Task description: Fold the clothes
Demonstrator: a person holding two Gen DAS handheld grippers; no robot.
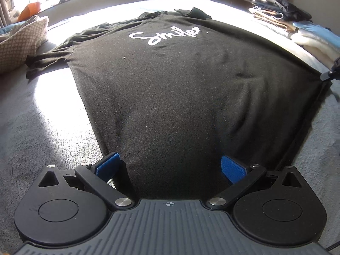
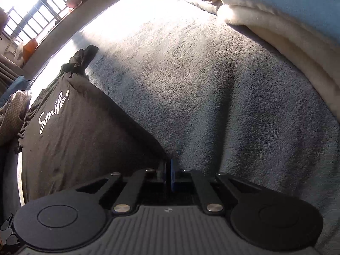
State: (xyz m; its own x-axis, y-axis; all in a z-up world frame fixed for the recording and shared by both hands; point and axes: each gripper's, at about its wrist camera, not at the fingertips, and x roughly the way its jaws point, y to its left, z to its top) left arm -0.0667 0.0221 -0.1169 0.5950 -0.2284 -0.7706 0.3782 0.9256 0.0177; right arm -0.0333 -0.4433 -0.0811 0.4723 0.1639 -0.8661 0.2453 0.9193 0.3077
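Item: black T-shirt (image 1: pixel 180 80), white "Smile" print (image 1: pixel 164 35), spread face-up on a bed under a grey blanket (image 1: pixel 42 127), collar toward the window-side edge, hem toward the near edge.

Handling, judged: light, limp knit; will drape and wrinkle, not slip much on the fleece. Best taken at hem corners or side seams.

Left tongs (image 1: pixel 170 167): open, blue pads straddling the hem near its left corner, not yet pinching.

Right tongs (image 2: pixel 169 176): closed on the shirt's right hem corner.

Adjacent: folded clothes stack (image 1: pixel 276 8) at the bed's right edge; patterned garment (image 1: pixel 19 42) at left.
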